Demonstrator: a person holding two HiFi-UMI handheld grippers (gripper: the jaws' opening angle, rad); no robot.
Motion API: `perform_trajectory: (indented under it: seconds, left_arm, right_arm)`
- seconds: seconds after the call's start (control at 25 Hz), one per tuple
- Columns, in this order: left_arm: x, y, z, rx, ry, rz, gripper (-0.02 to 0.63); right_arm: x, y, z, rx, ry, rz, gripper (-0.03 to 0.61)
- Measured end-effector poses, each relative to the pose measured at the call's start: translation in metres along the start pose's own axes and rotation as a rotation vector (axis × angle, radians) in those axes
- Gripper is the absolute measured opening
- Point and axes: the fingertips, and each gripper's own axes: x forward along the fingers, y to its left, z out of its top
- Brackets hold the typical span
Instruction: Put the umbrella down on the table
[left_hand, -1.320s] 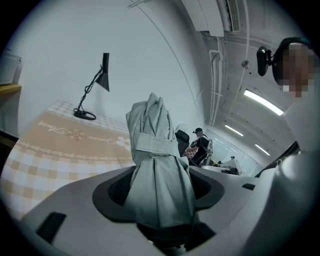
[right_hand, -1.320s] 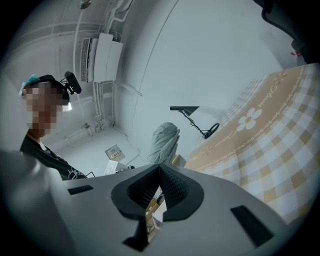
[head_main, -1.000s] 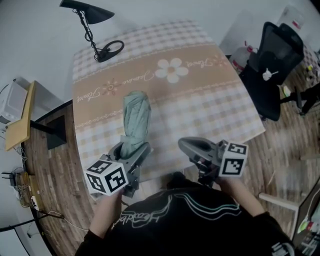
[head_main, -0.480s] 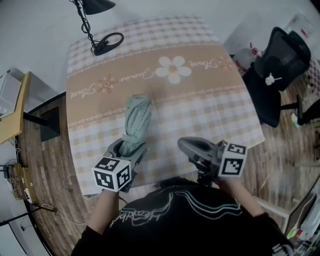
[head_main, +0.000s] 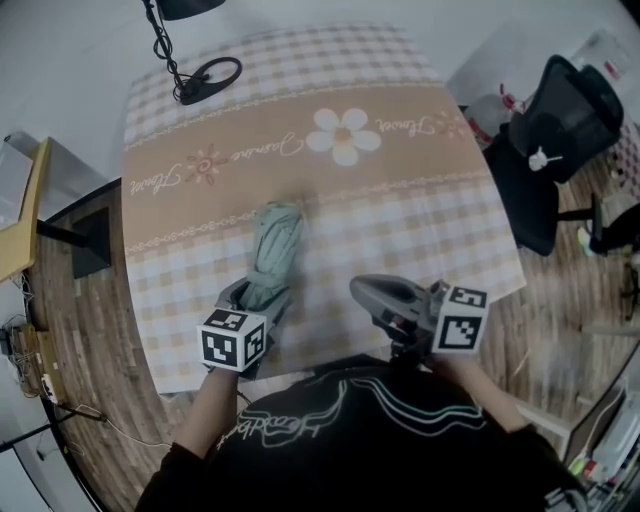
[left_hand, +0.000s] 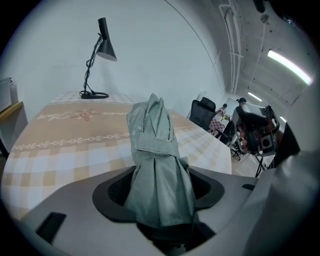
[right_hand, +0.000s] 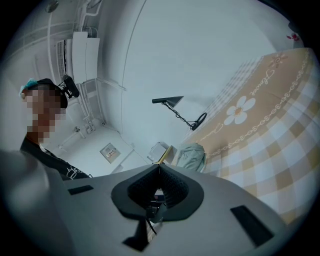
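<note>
Clearly the umbrella (head_main: 274, 245) is in the grasp of the left gripper (head_main: 257, 300). It is folded, sage green, and wrapped shut by a strap (left_hand: 155, 146) of the same cloth. In the left gripper view the bundle fills the gap between the two jaws, which stand wide and press on it from either side near its lower end; the rest of the umbrella rises out past them. In the head view the umbrella points away from the person over the bench (head_main: 430, 235), lying above the checked part of the cloth, just short of the tan band with the script and the white flower (head_main: 343, 135). Whether its far end touches the cloth cannot be told from either view.

The right gripper (head_main: 385, 300) hangs over the near edge of the bench, well to the right of the umbrella and apart from it. In its own view the two jaws are pressed together, tips meeting, with nothing caught between them; the umbrella shows only as a green shape beyond.

A black desk lamp (head_main: 195, 70) stands at the far left corner of the bench, its round base on the cloth. A black office chair (head_main: 555, 130) stands on the wooden floor (head_main: 90, 330) off the right side.
</note>
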Motion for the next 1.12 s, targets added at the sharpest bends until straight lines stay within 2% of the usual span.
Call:
perform_trajectory:
  seconds: [0.48,0.84,1.12]
  left_arm:
    - [0.029,0.006,-0.033,0.042,0.107,0.053,0.268]
    - [0.035,0.005,-0.036,0.081,0.144,0.087,0.276]
    - [0.032,0.0,-0.032,0.071,0.104,0.027,0.313]
  right_arm:
    - [-0.005,-0.008,-0.005,0.024,-0.004,-0.021,0.012]
    - [-0.002,-0.002,-0.015,0.034,-0.006,-0.025,0.012]
    - [-0.001,0.012,-0.026,0.025,-0.013,-0.023,0.012]
